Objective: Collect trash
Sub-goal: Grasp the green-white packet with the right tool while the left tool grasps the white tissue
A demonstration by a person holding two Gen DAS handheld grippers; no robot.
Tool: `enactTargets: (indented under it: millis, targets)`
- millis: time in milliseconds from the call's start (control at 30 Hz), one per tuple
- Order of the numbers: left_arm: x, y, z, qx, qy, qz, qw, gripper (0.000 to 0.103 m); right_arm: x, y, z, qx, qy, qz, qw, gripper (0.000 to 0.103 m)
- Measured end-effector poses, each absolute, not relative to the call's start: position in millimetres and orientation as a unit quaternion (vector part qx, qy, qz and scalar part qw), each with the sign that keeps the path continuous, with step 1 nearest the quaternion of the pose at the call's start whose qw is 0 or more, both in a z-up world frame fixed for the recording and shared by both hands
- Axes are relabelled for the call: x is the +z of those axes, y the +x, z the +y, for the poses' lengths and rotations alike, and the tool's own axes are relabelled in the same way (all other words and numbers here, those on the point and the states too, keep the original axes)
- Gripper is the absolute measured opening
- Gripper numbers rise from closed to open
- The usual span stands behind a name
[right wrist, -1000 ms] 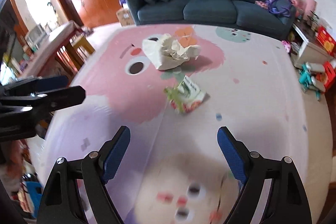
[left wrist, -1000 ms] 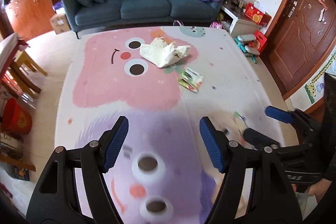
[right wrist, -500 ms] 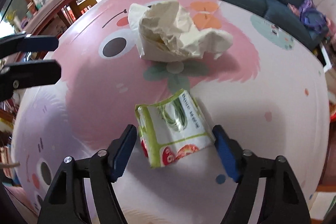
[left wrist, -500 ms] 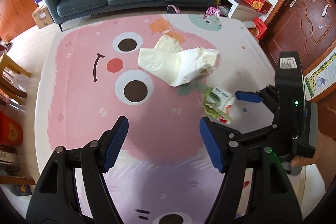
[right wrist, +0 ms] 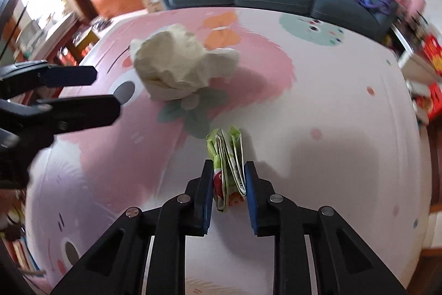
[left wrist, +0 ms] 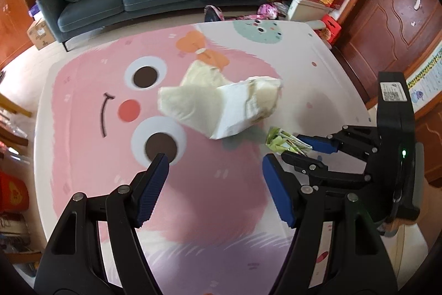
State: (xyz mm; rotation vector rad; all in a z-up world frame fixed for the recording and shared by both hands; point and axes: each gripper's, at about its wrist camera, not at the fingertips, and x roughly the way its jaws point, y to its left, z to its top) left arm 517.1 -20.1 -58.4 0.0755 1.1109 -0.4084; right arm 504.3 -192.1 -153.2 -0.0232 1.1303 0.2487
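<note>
The green wrapper point(right wrist: 228, 166), thin printed plastic folded into flat pleats, sits squeezed between the right gripper point(right wrist: 228, 170)'s 2 blue ribbed pads; those jaws have just been closing and now pinch it over the cartoon play mat point(right wrist: 317, 79); the gripper tilts steeply down. The left gripper point(left wrist: 214, 165) hangs wide and empty (crumpled cream bag point(left wrist: 221, 104) lies beyond it).

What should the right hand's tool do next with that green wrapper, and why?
Probably lift it off the mat. The right tool has just been closing and its pads now squeeze the wrapper, folding it upright. The bag lies just beyond.
</note>
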Motion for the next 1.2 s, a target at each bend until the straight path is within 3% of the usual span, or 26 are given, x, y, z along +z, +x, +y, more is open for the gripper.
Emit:
enactTargets:
  millis: [467,533,567,667,900,1200]
  targets:
    - [-88.0,551.7,-99.2,-0.175,0.168,0.491,0.837,0.067,-155.5,470.1,-214.7,0.082,0.076,0.521,0.846,0.021]
    - [-90.3,556.6,-103.3,-0.172,0.171,0.490,0.838,0.053,-155.9,465.6,-214.5,0.081,0.081,0.521,0.846,0.020]
    - [-90.8,557.7,-104.1,-0.175,0.169,0.490,0.837,0.029,-156.3,463.8,-213.8,0.081,0.083,0.522,0.845,0.020]
    - [-87.3,556.3,-100.1,-0.171,0.158,0.490,0.840,0.022,-151.7,448.4,-210.9,0.081,0.091,0.518,0.846,0.020]
    - [-65.4,517.4,-75.9,-0.187,0.113,0.495,0.841,0.020,-126.0,393.8,-204.6,0.088,0.109,0.502,0.854,0.020]
    - [-20.4,409.0,-38.9,-0.191,0.057,0.490,0.849,0.020,-57.5,276.3,-207.0,0.110,0.121,0.463,0.871,0.020]
